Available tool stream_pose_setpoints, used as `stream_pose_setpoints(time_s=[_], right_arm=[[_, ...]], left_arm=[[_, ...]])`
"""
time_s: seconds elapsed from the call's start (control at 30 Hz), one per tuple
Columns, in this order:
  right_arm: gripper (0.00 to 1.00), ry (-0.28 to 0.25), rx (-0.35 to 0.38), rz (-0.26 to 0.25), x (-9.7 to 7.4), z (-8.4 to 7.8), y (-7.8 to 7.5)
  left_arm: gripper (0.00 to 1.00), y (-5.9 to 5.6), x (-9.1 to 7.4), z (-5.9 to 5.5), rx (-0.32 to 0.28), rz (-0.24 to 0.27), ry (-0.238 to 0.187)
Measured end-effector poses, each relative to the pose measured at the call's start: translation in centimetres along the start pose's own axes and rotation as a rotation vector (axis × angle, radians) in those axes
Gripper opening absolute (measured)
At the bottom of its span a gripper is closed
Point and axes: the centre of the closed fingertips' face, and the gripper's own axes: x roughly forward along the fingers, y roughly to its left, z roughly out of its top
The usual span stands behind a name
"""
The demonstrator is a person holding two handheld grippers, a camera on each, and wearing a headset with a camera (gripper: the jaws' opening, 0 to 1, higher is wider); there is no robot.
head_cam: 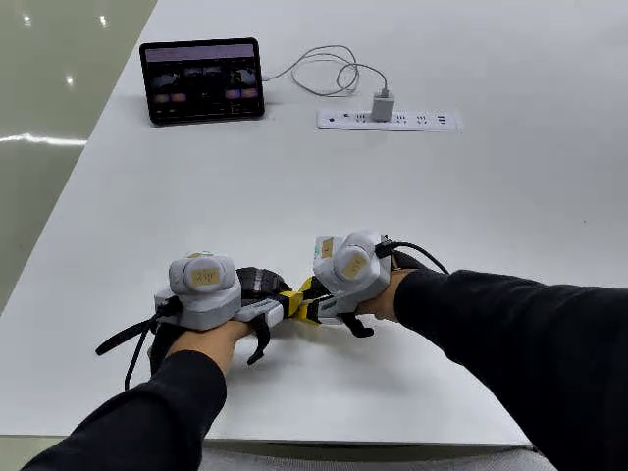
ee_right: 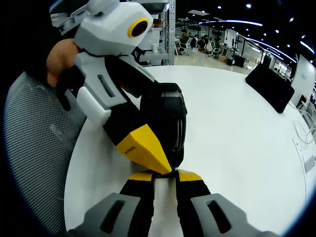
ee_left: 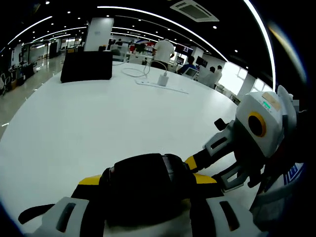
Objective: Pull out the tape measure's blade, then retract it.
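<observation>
A dark rectangular tablet [head_cam: 202, 78] with a lit screen lies far back on the left of the white table [head_cam: 471, 196]. To its right a thin white cable [head_cam: 329, 64] loops to a white charger block [head_cam: 382, 104]. The block is plugged into the left part of a flat white power strip [head_cam: 412, 120].

Near the table's front edge, the left gripper [ee_left: 147, 180] lies low on the table, held by a hand in a black sleeve [head_cam: 147, 412]. Its grey jaws with black-and-yellow tips are clamped on either side of the round black tape measure case [ee_right: 165, 118] — in the left gripper view the case sits squarely between them, one yellow tip on each flank. In the head view the case rests on the table between the two grippers, well apart from the tablet and the strip.

Just to the right, the right gripper [ee_right: 166, 177] meets it almost nose to nose. In the right gripper view its two yellow-tipped jaws are pressed nearly together at the lower edge of the case, with a small metal tab [ee_right: 170, 172] caught between the tips. No length of blade shows between tab and case — the tab sits right at the case's mouth. In that same view a grey mesh chair back [ee_right: 34, 148] stands beyond the table's edge, beside the hand that holds the left gripper.
</observation>
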Motion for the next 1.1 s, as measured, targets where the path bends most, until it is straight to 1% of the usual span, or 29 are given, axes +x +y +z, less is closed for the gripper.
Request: stream_pose_setpoints(time_s=[0.1,0.13,0.2,0.3,0.37,0.43,0.53,0.63,0.73,0.77,0.83,0.9,0.93,0.97,1.0,1.03,1.07,1.1], right_arm=[[0.13,-0.004,-0.009,-0.006,-0.1,0.2,0.1],[0.13,-0.004,-0.012,-0.006,-0.2,0.3,0.1],[0.13,-0.007,-0.017,-0.006,-0.2,0.4,0.1],[0.15,-0.018,-0.002,-0.004,-0.4,0.6,0.0],[0.23,-0.029,0.030,0.010,-0.5,0.8,0.2],[0.28,-0.031,0.031,0.020,-0.5,0.9,0.4],[0.36,-0.030,0.025,0.027,-0.6,0.9,0.7],[0.45,-0.027,0.049,0.037,-0.6,0.8,1.0],[0.55,-0.007,0.114,0.055,-0.7,0.6,1.4],[0.58,-0.003,0.119,0.050,-0.8,0.5,1.3],[0.63,-0.007,0.142,0.048,-0.9,0.5,1.4],[0.66,-0.008,0.148,0.045,-1.1,0.5,1.4],[0.68,-0.009,0.155,0.045,-1.1,0.5,1.4],[0.70,-0.007,0.168,0.046,-1.1,0.5,1.4],[0.71,-0.006,0.191,0.048,-1.2,0.6,1.4],[0.74,-0.011,0.197,0.047,-1.2,0.7,1.4],[0.77,-0.014,0.206,0.040,-1.2,0.8,1.4],[0.80,-0.018,0.212,0.036,-1.2,0.9,1.4]], left_arm=[[0.65,0.1,-0.2,0.0,-0.024,-0.013,0.016],[0.66,0.1,-0.3,0.0,-0.023,-0.014,0.016],[0.69,0.4,-0.4,0.1,-0.022,-0.010,0.016],[0.76,0.9,-0.6,0.3,-0.033,0.002,0.007],[0.82,1.2,-0.6,0.5,-0.040,0.014,0.000],[0.87,1.4,-0.6,0.6,-0.047,0.016,-0.005],[0.91,1.4,-0.6,0.5,-0.051,0.011,0.000],[1.00,1.5,-0.6,0.6,-0.046,0.017,-0.017],[1.00,1.7,-0.7,0.4,-0.035,0.026,-0.013],[1.00,1.7,-0.8,0.3,-0.028,0.025,-0.011],[1.00,1.4,-0.8,0.1,-0.049,0.005,-0.002],[1.00,1.4,-0.8,0.1,-0.048,0.004,0.000],[1.00,1.4,-0.8,0.1,-0.039,0.007,0.002],[1.00,1.7,-0.8,0.1,-0.001,0.019,0.009],[1.00,1.8,-0.8,0.2,0.036,0.024,0.002],[1.00,1.6,-0.8,0.2,0.035,0.020,-0.002],[1.00,1.5,-0.7,0.0,0.006,0.012,0.014],[1.00,1.5,-0.8,-0.3,-0.008,0.011,0.032]])
